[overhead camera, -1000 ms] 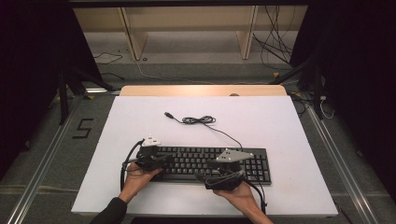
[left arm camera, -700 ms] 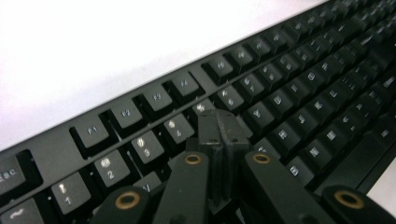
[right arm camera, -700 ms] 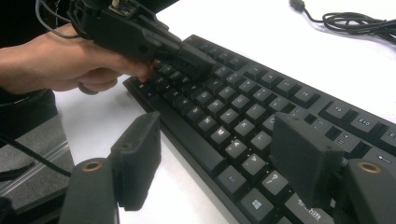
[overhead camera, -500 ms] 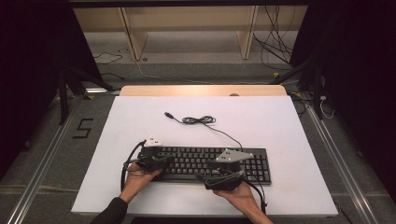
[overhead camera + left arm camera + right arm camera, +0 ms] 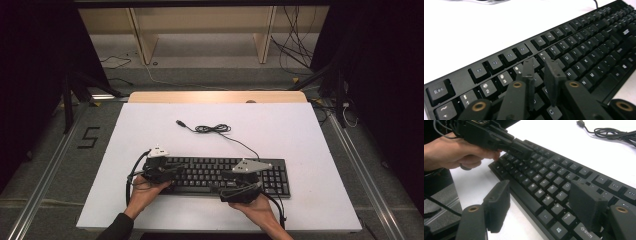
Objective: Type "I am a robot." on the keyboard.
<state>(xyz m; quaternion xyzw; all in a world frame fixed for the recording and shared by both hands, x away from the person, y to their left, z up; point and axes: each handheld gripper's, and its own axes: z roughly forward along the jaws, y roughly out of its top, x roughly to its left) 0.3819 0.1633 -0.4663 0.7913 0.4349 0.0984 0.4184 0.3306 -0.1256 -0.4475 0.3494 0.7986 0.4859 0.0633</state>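
Observation:
A black keyboard lies near the front edge of the white table, and its cable is coiled behind it. My left gripper hovers over the keyboard's left end. In the left gripper view its jaws stand above the number and letter keys, a narrow gap apart; they have just been opening, with nothing between them. My right gripper is open wide at the keyboard's front edge. One pad is over the table and the other over the keys. The left gripper also shows there.
The cable's plug rests loose on the white tabletop. A wooden strip runs along the table's far edge, with shelf legs and loose wires on the floor behind it. Metal rails flank the table.

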